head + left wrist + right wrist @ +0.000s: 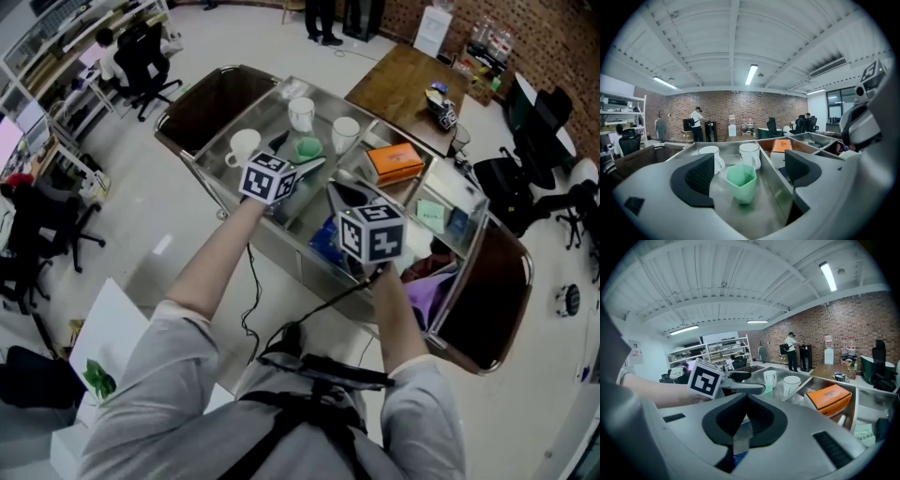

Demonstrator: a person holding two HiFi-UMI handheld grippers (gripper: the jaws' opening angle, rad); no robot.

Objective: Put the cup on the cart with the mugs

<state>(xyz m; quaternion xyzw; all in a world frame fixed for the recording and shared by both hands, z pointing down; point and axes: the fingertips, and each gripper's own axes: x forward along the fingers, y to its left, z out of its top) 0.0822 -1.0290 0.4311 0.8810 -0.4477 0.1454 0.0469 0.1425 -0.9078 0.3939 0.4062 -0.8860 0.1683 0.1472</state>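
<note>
The left arm reaches straight out over the shiny metal cart (267, 117). The left gripper (749, 174) has its jaws wide apart. The small green six-sided plastic cup (307, 147) stands upright on the cart between them, untouched. Three white mugs (301, 112) stand near the cup. The right gripper (743, 420), jaws together and empty, hovers right of the cup, near one orange box (394, 161).

cup (740, 182): we see pale mint green
mugs (750, 153): we see plain white
cart (757, 213): we see bare silver metal
box (829, 399): we see bright orange
marker cube (705, 378): we see black squares on white
</note>
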